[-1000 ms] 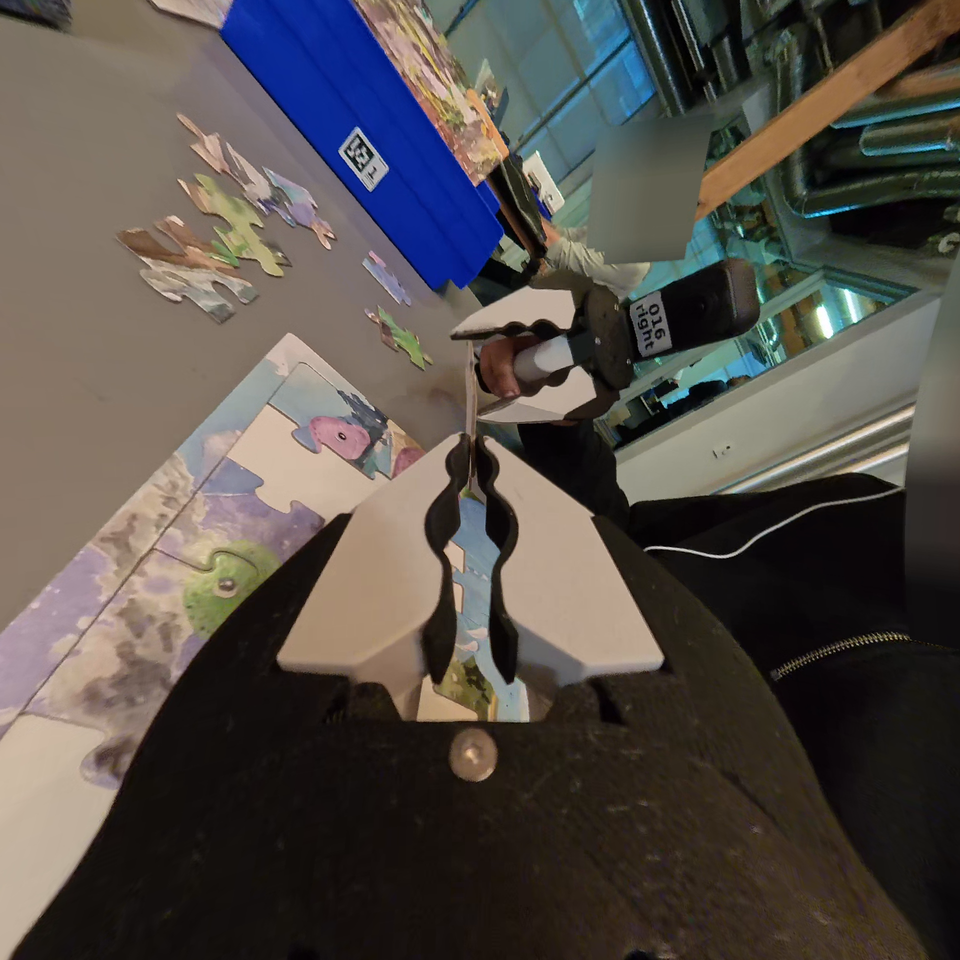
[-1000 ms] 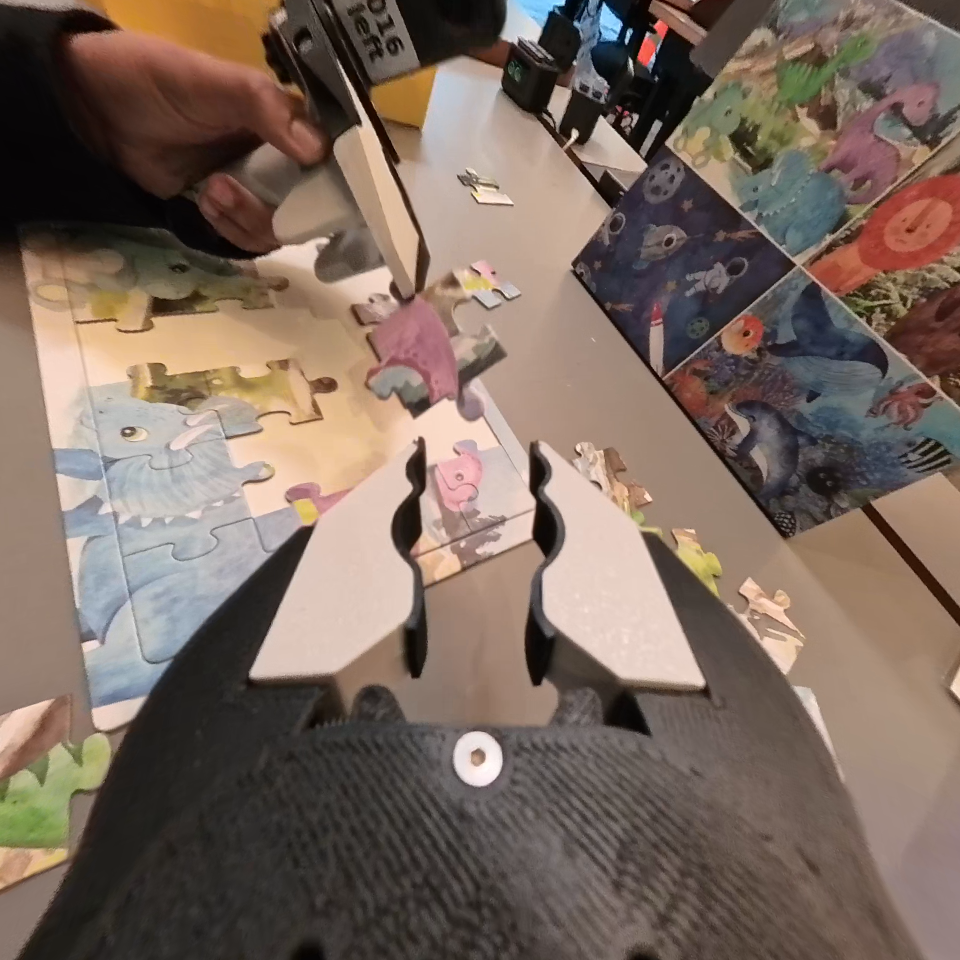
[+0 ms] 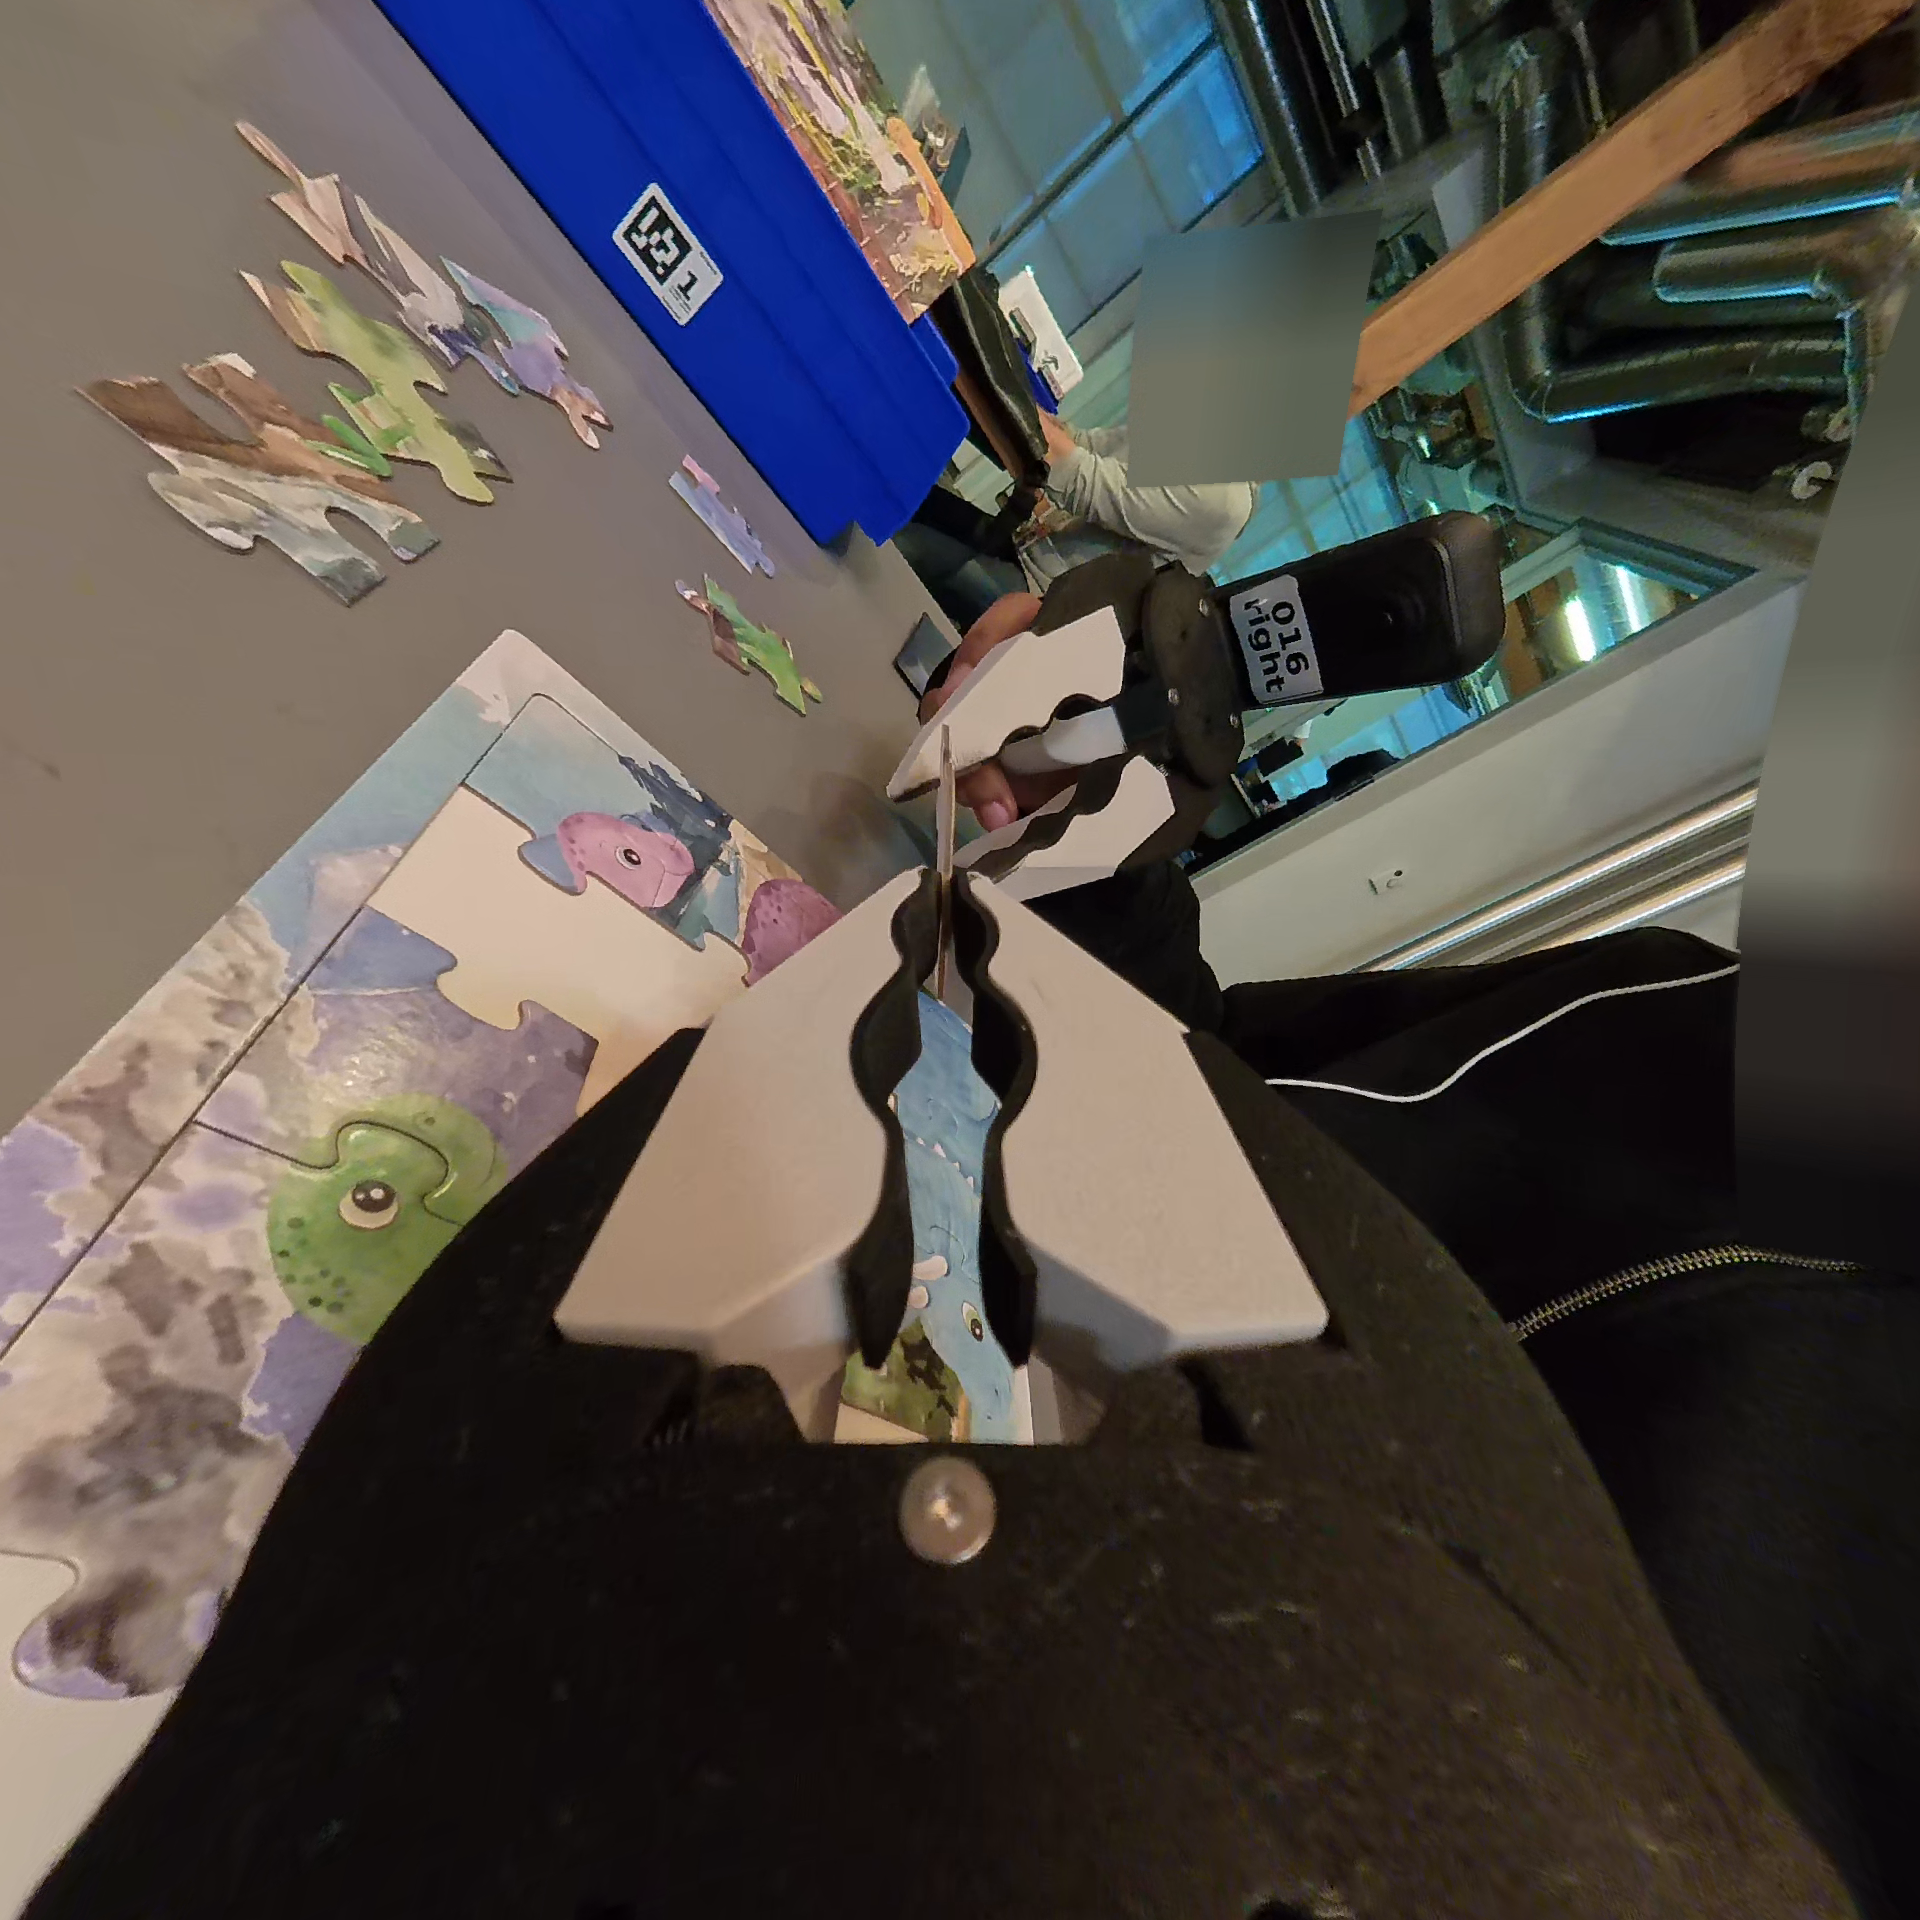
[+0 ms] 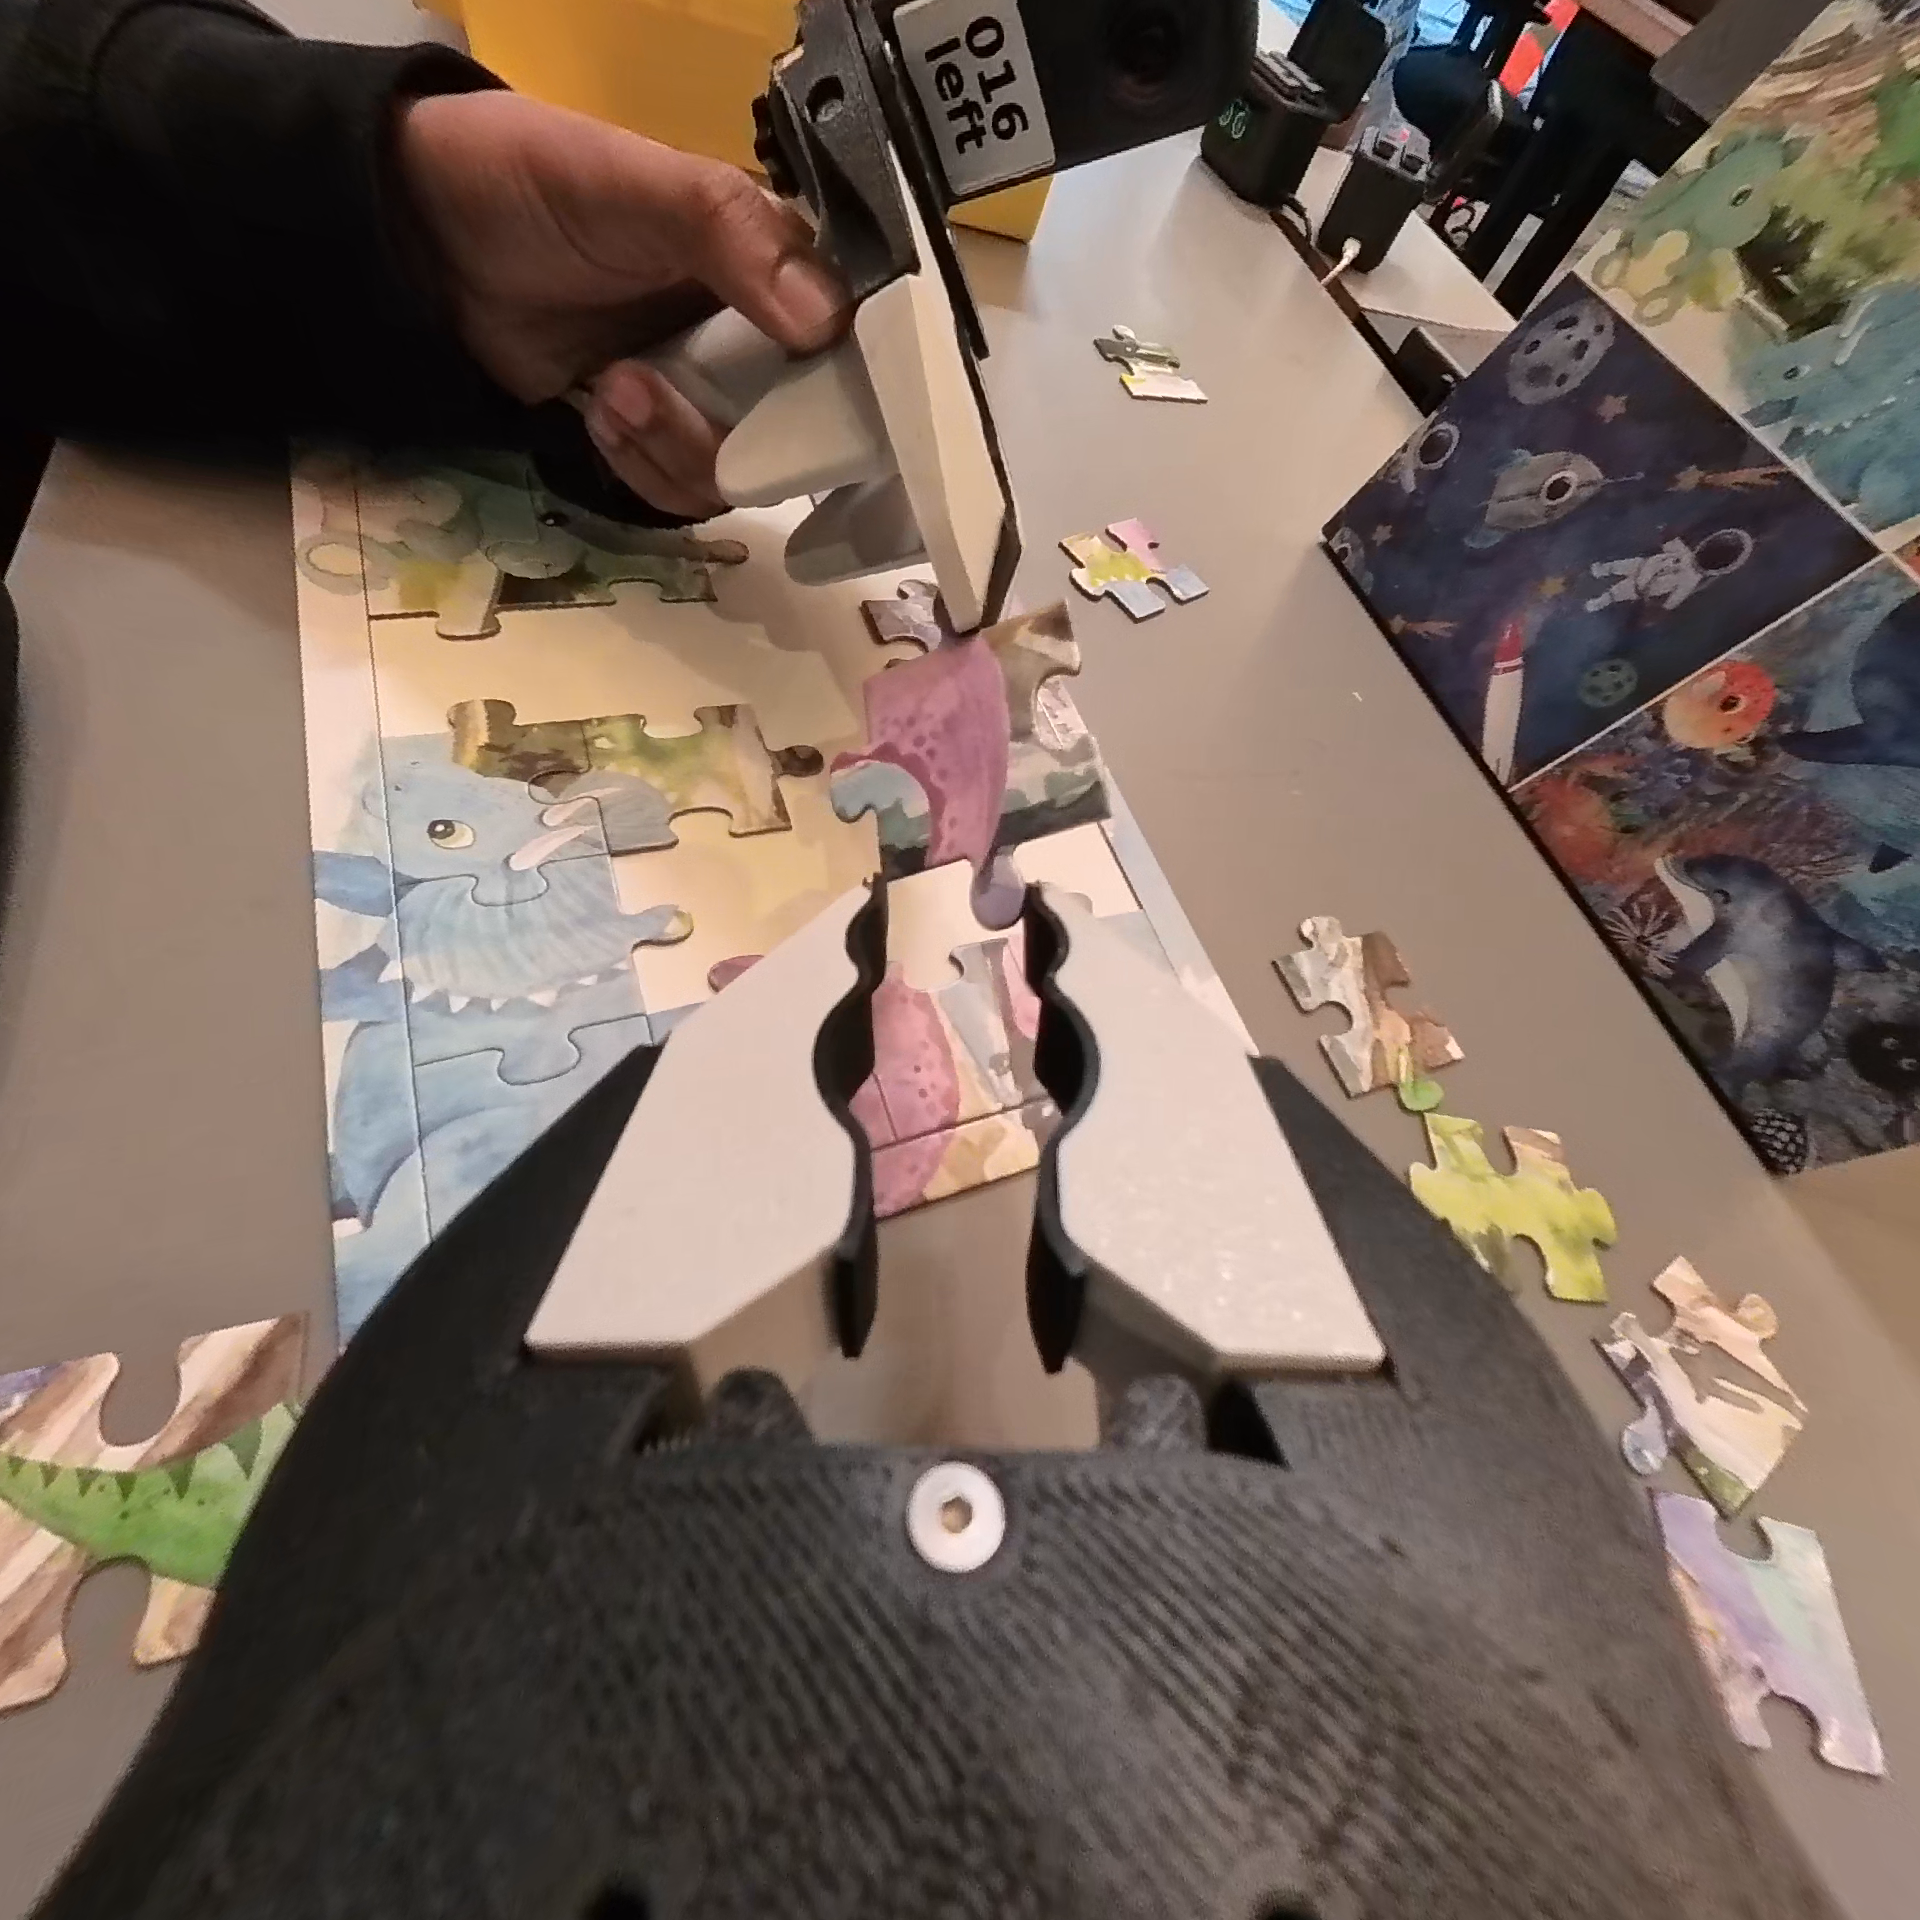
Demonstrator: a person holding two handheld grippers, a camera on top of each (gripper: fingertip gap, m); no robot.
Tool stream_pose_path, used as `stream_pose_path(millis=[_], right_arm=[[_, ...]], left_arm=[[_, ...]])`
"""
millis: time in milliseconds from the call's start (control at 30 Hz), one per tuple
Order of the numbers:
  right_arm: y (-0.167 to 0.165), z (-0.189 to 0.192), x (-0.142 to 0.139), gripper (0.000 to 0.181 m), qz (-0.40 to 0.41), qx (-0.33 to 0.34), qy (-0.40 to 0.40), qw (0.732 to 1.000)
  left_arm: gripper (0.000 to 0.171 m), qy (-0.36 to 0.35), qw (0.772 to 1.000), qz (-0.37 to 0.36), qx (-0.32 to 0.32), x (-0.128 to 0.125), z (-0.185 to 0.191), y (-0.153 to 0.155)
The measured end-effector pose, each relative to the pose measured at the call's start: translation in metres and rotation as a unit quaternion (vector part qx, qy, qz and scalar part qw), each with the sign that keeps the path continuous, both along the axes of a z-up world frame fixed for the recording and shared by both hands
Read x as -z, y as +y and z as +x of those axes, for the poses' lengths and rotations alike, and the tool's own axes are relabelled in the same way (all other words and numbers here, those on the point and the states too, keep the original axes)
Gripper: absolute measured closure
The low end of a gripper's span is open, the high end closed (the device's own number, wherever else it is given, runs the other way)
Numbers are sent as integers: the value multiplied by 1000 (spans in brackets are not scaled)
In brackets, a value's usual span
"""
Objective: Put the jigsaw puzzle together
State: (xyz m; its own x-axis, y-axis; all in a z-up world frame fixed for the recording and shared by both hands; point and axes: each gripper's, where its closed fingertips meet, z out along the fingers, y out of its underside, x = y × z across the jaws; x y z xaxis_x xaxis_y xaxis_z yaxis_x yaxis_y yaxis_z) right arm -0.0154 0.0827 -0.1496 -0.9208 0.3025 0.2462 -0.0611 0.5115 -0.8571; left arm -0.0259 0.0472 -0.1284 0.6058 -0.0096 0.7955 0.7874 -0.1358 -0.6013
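The jigsaw board (image 4: 499, 831) lies on the grey table, partly filled with a blue dinosaur. My left gripper (image 3: 943, 888) is shut on a purple dinosaur piece (image 3: 943, 810), seen edge-on here. In the right wrist view the left gripper (image 4: 977, 613) pinches the top of that piece (image 4: 945, 738) and holds it tilted over the board's right edge. My right gripper (image 4: 956, 899) is open with its jaws part closed, and the piece's lower tab sits between its fingertips without being gripped. It also shows in the left wrist view (image 3: 987, 800), just beyond the piece.
Several loose pieces (image 4: 1507, 1205) lie right of the board, two more (image 4: 1132, 566) beyond it and one (image 4: 135, 1475) at the near left. A picture-covered box (image 4: 1662, 727) stands on the right. A blue bin (image 3: 727, 260) and more loose pieces (image 3: 343, 395) show in the left wrist view. One gripper's finger ends stand about 5 centimeters off the other's.
The two grippers have come closer together. The held piece's tab now sits between my right gripper's fingertips, and the right jaws have narrowed.
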Motion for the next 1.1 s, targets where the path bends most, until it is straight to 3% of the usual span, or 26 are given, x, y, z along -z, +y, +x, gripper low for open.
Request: stream_pose_path(millis=[467,1100], right_arm=[[5,-8,-3,167,1,24,16,1000],[3,-6,1,167,11,19,11,1000]], left_arm=[[171,13,1000,-17,-3,4,0,1],[171,14,1000,-11,-8,2,-2,0]])
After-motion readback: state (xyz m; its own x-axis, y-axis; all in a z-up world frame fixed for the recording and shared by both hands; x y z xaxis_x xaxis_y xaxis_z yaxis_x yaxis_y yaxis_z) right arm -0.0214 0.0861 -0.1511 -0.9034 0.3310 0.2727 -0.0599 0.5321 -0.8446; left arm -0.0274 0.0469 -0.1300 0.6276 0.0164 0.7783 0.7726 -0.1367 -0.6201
